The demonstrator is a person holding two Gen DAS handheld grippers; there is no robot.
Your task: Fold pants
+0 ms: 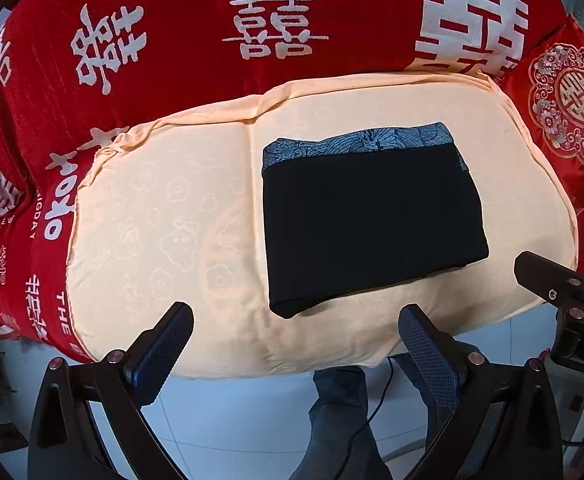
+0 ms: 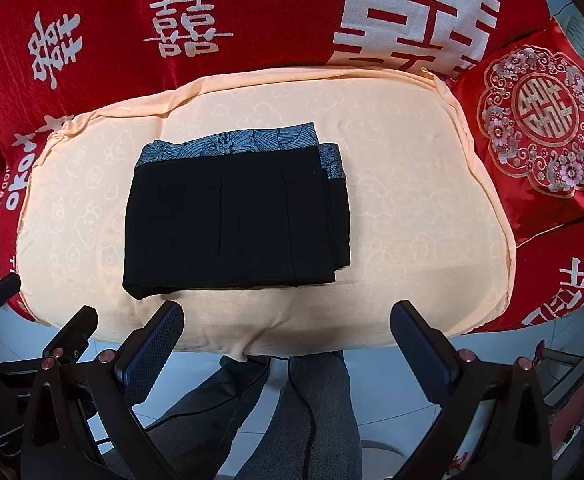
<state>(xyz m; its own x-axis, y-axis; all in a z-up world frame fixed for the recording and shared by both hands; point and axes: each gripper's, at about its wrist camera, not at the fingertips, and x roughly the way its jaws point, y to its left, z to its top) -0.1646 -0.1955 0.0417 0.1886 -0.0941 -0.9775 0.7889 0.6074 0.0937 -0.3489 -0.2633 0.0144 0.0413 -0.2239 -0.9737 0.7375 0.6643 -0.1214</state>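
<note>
The black pants (image 1: pixel 372 224) lie folded into a thick rectangle on the smooth peach cushion (image 1: pixel 164 216) — a grey patterned band shows along the far edge. Behind is red cloth (image 1: pixel 196 80) with white characters. Both the left gripper (image 1: pixel 296 336) and the right gripper (image 2: pixel 288 332) have their textured fingers (image 1: pixel 164 344) spread wide, holding nothing — short of the pants.

A peach-coloured cushion with a faint embossed cloud pattern (image 1: pixel 164 216) serves as the surface, resting on a red sofa cover printed with white double-happiness characters (image 1: pixel 196 40). Flat on the cushion lie the folded black pants with a grey-blue patterned waistband (image 2: pixel 236 216). A red embroidered satin pillow (image 2: pixel 540 132) sits just beside the cushion's right edge.
</note>
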